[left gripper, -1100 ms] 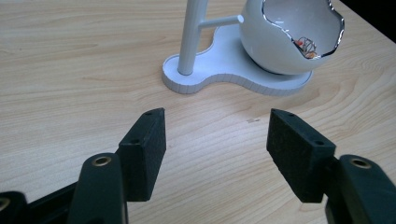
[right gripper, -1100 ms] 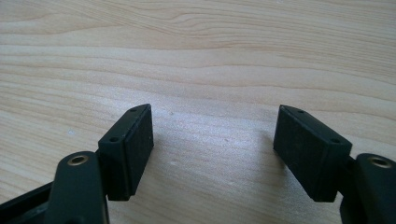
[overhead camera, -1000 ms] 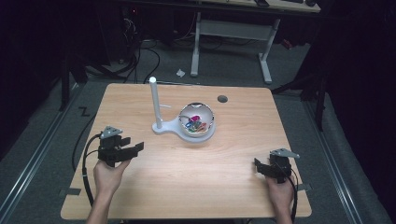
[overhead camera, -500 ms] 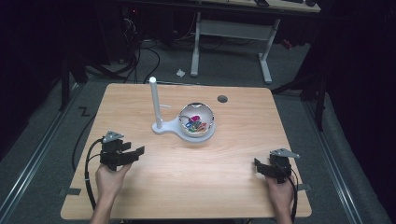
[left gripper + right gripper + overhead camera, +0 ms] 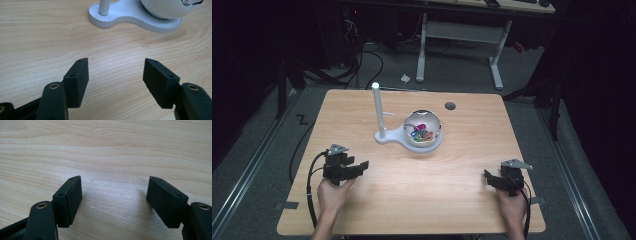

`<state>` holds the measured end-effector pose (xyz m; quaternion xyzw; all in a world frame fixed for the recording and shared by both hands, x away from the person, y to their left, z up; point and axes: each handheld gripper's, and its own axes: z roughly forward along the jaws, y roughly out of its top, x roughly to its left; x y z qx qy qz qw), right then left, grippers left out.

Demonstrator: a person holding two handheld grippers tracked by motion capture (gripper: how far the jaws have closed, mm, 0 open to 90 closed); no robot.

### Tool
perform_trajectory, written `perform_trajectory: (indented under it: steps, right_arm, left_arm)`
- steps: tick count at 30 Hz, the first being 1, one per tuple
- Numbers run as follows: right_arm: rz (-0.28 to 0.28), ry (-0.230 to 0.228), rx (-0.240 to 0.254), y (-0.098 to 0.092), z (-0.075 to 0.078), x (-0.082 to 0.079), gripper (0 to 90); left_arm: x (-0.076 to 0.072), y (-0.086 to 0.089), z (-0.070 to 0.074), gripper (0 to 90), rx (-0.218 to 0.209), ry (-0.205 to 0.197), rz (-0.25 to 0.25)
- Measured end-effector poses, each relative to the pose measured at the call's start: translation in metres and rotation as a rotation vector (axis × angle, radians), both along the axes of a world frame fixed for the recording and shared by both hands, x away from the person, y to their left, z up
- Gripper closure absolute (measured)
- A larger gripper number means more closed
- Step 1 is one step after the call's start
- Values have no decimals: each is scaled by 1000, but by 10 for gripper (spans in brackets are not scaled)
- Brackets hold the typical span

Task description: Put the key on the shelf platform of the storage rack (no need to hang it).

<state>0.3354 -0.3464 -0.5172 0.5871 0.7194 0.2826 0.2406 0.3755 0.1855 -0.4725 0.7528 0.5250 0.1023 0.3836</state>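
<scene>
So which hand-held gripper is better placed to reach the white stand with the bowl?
Left, probably: the left hand-held gripper is open, aimed at the white stand; the right hand-held gripper faces bare table.

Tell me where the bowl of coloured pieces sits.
In the high view the bowl sits mid-table on the white stand, right of its post, beyond both grippers.

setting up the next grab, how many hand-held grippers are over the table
2. The left hand-held gripper is near the table's front left, jaws open and empty; the right hand-held gripper is near its front right, likewise open and empty.
</scene>
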Motion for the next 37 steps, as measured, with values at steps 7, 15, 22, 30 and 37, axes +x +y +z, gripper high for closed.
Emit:
perform_trajectory:
  steps: [7,15,22,30,37]
  right_arm:
    - [-1,0,0,0,0,0,289]
    - [0,-1,0,0,0,0,289]
    - [-1,0,0,0,0,0,289]
    - [0,0,-1,0,0,0,289]
    - [1,-1,-1,0,0,0,289]
  left_arm:
    - [1,-2,-10,378,9,20,0]
    - [2,-6,-19,375,43,29,3]
    - [2,-13,-34,371,107,23,16]
    - [-2,-22,-50,332,210,-64,25]
    - [-7,-22,-55,307,189,-105,51]
